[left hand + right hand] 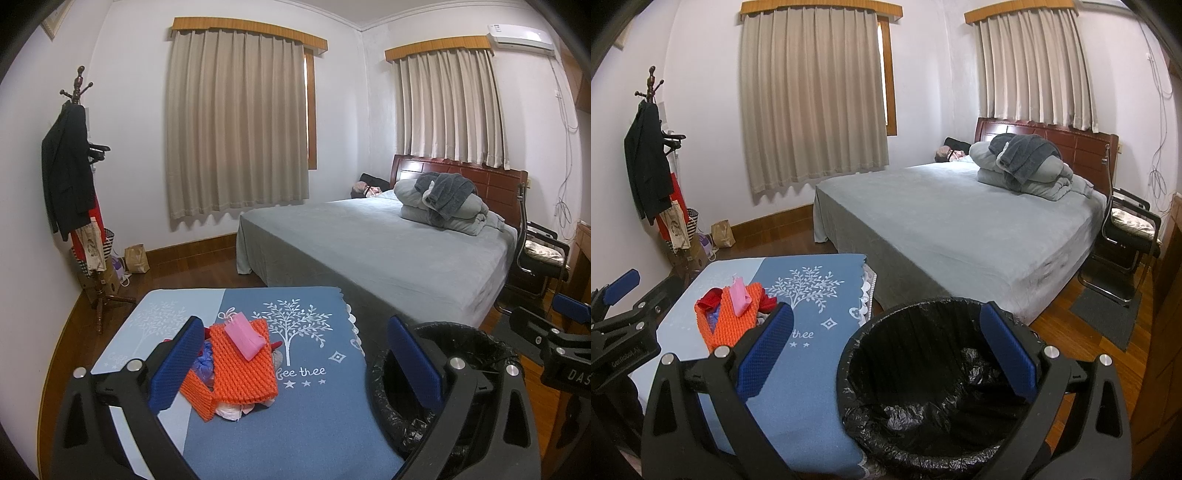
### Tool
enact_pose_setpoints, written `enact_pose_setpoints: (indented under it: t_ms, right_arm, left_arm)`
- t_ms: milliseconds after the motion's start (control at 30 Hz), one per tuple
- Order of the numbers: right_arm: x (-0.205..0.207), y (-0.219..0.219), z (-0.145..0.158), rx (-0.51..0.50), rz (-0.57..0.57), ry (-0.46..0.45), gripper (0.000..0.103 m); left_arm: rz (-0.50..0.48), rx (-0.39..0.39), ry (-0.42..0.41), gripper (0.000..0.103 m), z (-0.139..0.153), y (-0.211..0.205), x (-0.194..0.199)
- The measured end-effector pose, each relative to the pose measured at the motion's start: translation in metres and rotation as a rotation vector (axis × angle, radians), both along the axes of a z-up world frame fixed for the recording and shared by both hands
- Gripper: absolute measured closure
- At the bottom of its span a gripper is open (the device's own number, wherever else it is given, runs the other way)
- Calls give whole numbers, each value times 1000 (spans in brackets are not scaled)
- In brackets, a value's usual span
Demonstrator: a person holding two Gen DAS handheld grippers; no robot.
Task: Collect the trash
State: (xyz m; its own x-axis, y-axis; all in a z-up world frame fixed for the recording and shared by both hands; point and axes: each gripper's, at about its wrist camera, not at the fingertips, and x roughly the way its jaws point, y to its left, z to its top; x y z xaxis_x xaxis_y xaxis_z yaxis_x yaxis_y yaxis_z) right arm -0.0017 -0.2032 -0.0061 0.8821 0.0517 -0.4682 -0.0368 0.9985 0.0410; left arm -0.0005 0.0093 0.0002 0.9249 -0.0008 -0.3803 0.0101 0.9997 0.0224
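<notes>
Left wrist view: left gripper (295,354) hangs over the table (317,417) w/ jaws wide, nothing between the pads. Trash pile sits on the blue tree-print cloth, just ahead of the left pad: orange foam netting (240,369) on top, a pink packet (242,338) lying across it, a purple-blue bag (205,363) and pale crumpled wrappers (231,411) poking out underneath. The left finger overlaps the pile's near edge in this view; can't tell if it touches. Black-lined bin (402,424) stands just right of the table, partly behind the right finger. Right gripper (554,325) shows at the far right edge, off the table; its jaw state can't be read from here.

Right wrist view: right gripper (886,349) hovers above the bin (934,398), jaws wide and empty. Liner looks empty apart from its own folds, so prob. nothing collected yet. Pile w/ orange netting (729,319) and pink packet (738,295) is near the table's left part, w/ red bits (711,297) at the back; left gripper (618,291) is just beside it. Bin is tucked against the table edge, presumably so drops are short. Left unit looks placed for the first pick, right one parked by the bin.
</notes>
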Motion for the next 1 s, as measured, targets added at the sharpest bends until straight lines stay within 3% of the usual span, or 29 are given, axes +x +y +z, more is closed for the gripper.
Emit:
enact_pose_setpoints:
  t_ms: [667,1000]
  right_arm:
    - [0,6,-3,2,4,4,5]
    - [10,19,-10,8,21,17,5]
  left_arm:
    - [0,0,1,6,0,-1,0]
    - [23,-15,18,6,-3,19,2]
